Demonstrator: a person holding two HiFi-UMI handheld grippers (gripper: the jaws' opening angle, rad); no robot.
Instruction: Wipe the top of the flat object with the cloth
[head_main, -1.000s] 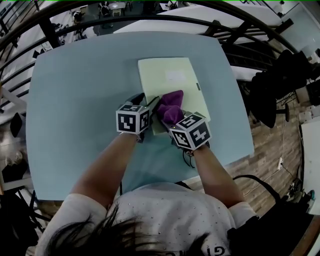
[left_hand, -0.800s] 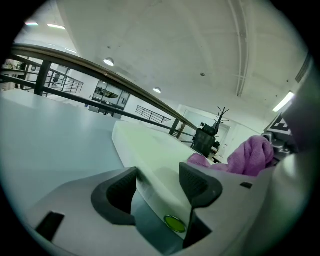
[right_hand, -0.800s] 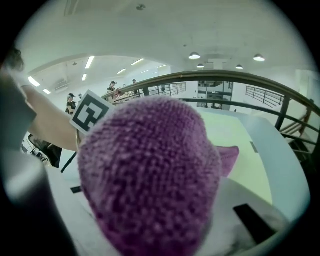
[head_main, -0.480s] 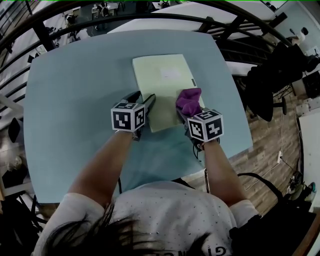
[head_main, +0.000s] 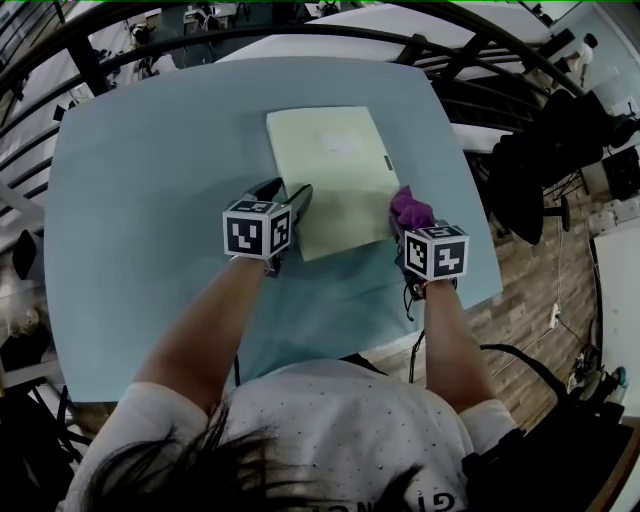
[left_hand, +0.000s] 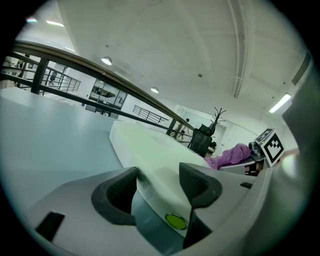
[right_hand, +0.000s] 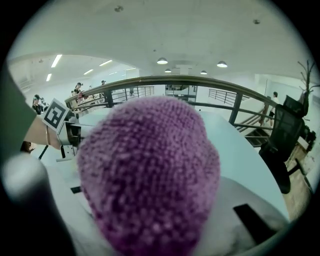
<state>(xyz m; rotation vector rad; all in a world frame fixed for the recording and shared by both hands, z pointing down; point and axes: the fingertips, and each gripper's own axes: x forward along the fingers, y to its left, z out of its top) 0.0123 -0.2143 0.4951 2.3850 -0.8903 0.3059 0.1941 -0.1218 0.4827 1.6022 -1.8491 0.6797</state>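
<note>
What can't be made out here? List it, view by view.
Right gripper view: the cloth fills the frame, hiding the jaws and whatever lies under it.
Head view: the label on the pad is too small to read.
Head view: whether the cloth touches pad or table; its own bulk hides that.

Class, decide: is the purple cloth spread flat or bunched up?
Bunched up: the cloth forms a rounded wad gripped in the right gripper's jaws, nothing spread out.

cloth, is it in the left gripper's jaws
No, the purple cloth is bunched in the jaws of the right gripper, at the right edge of the flat object.
</note>
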